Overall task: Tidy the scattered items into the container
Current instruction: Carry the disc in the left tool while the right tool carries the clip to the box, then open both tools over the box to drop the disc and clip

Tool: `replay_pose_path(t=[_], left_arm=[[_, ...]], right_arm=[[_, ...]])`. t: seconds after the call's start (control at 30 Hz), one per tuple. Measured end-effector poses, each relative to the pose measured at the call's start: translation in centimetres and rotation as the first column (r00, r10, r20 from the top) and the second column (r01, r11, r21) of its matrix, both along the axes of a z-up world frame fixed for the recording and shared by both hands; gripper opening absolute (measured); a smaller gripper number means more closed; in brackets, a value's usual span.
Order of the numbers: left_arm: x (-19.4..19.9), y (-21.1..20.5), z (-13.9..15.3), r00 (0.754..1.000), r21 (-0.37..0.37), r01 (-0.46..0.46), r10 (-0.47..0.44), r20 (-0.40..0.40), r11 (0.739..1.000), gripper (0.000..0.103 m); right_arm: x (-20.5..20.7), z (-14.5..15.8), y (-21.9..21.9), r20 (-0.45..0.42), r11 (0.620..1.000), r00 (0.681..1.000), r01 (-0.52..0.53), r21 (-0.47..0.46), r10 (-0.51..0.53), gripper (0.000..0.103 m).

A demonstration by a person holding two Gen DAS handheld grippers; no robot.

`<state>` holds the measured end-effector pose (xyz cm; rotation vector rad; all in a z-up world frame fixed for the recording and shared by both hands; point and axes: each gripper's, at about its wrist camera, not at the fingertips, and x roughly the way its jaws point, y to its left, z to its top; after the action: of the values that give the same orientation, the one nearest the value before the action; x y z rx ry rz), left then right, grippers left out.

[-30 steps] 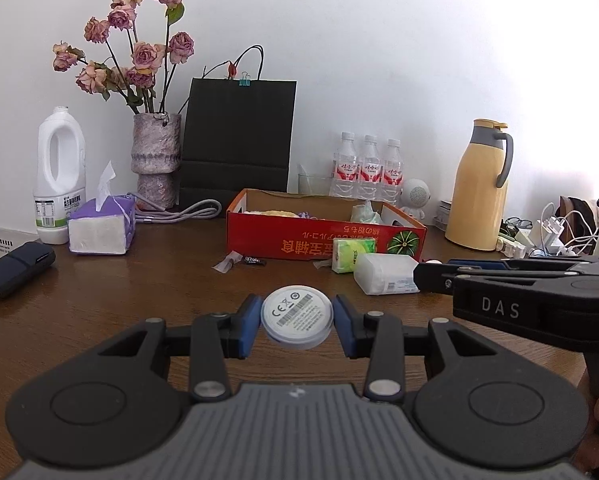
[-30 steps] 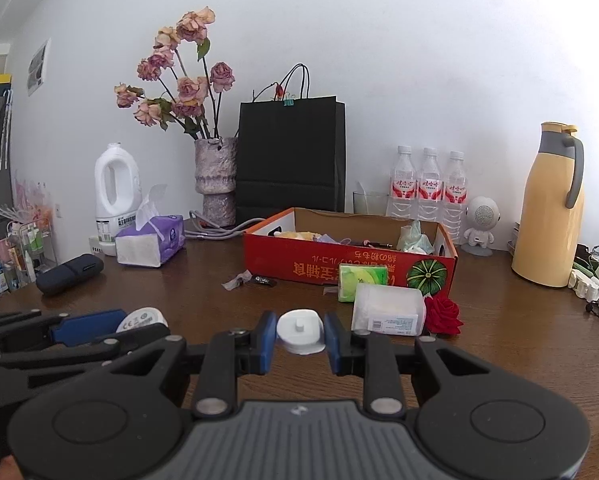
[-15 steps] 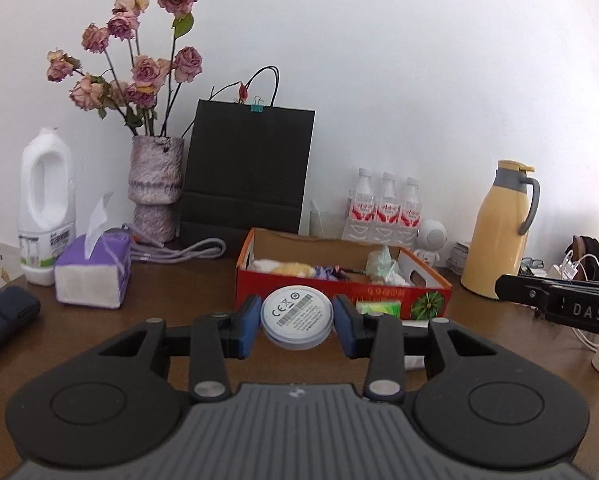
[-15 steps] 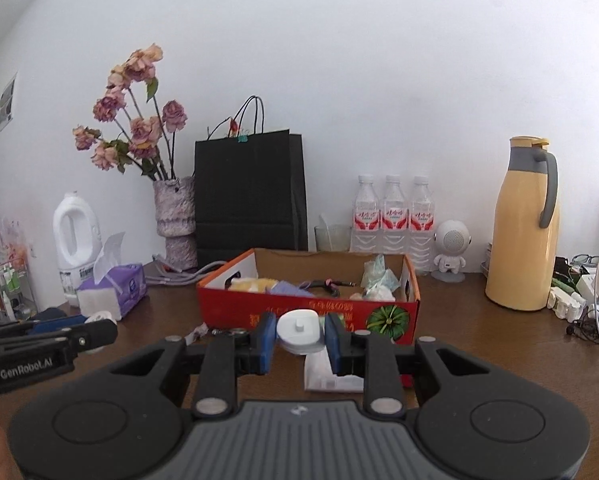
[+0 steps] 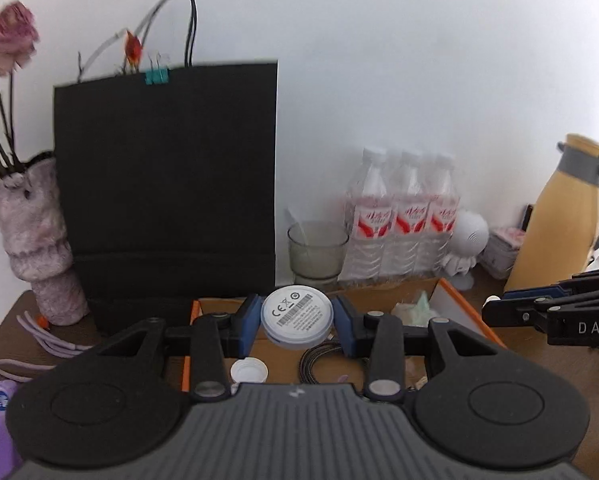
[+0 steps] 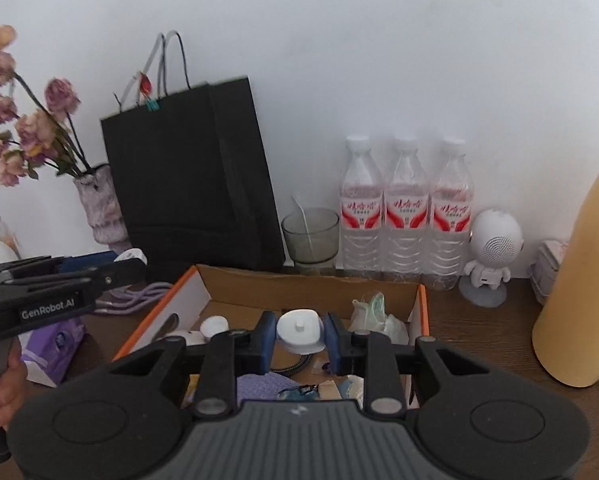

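My left gripper is shut on a round white disc with a barcode label and holds it above the open cardboard box. My right gripper is shut on a small white plug-like device, also above the box. The box has orange edges and holds a white bottle cap, a braided cable, crumpled green-white plastic and a purple cloth. The right gripper shows at the right of the left wrist view; the left gripper shows at the left of the right wrist view.
Behind the box stand a black paper bag, a glass, three water bottles and a white robot-shaped speaker. A yellow thermos is at the right. A vase of dried roses, purple cable and tissue pack are at the left.
Both grippers have moved forward and up from the table's front to over the box, each keeping its item. The box now lies directly below the fingers.
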<state>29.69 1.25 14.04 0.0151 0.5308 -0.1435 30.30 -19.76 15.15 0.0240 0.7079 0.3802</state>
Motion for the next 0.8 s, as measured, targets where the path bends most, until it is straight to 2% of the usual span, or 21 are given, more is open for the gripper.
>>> replay_pose_path(t=[0.07, 0.13, 0.23, 0.33, 0.4, 0.43, 0.53, 0.63, 0.73, 0.77, 0.8], left_arm=[[3.6, -0.5, -2.6, 0.996, 0.019, -0.011, 0.013, -0.087, 1.0, 0.04], [6.2, -1.0, -4.9, 0.99, 0.063, -0.025, 0.033, -0.134, 0.998, 0.04], [8.6, -1.6, -7.7, 0.98, 0.107, -0.002, 0.023, -0.197, 0.994, 0.04], [10.2, -1.6, -9.0, 0.969, 0.118, -0.004, 0.033, -0.245, 0.993, 0.041], [10.4, -1.2, -8.9, 0.967, 0.093, -0.004, 0.028, -0.253, 0.996, 0.044], [10.6, -1.2, -8.8, 0.967, 0.103, 0.004, 0.022, -0.252, 0.995, 0.046], [10.7, -1.2, -8.3, 0.967, 0.126, 0.003, 0.029, -0.252, 0.992, 0.047], [10.1, -0.5, -7.2, 0.967, 0.097, -0.019, 0.043, -0.253, 0.995, 0.047], [9.3, 0.1, -5.8, 0.963, 0.075, -0.035, 0.053, -0.263, 0.997, 0.059], [8.8, 0.3, -5.2, 0.961, 0.067, -0.043, 0.06, -0.269, 0.997, 0.066], [8.4, 0.3, -4.7, 0.96, 0.062, -0.049, 0.064, -0.272, 0.997, 0.07]], right_arm=[[3.3, -2.0, 0.8, -0.083, 0.999, 0.997, -0.008, -0.035, 0.005, 0.025], [5.5, -4.1, 1.8, -0.139, 0.995, 0.99, -0.03, -0.096, 0.016, 0.025], [8.0, -7.0, 2.7, -0.209, 0.984, 0.978, -0.055, -0.167, 0.019, 0.025], [9.8, -9.1, 3.4, -0.249, 0.979, 0.968, -0.055, -0.199, 0.004, 0.025], [10.6, -9.9, 3.9, -0.262, 0.974, 0.965, -0.061, -0.218, 0.002, 0.026], [10.9, -10.3, 4.1, -0.262, 0.972, 0.965, -0.06, -0.228, -0.002, 0.026], [11.2, -10.8, 4.5, -0.244, 0.965, 0.969, -0.038, -0.26, -0.027, 0.04], [10.7, -9.8, 4.1, -0.225, 0.968, 0.973, -0.014, -0.252, -0.044, 0.043], [9.5, -7.4, 3.0, -0.225, 0.981, 0.973, 0.009, -0.195, -0.053, 0.056], [8.9, -6.6, 2.6, -0.222, 0.982, 0.973, 0.019, -0.186, -0.061, 0.061], [8.4, -5.7, 2.5, -0.221, 0.983, 0.973, 0.027, -0.18, -0.067, 0.063]])
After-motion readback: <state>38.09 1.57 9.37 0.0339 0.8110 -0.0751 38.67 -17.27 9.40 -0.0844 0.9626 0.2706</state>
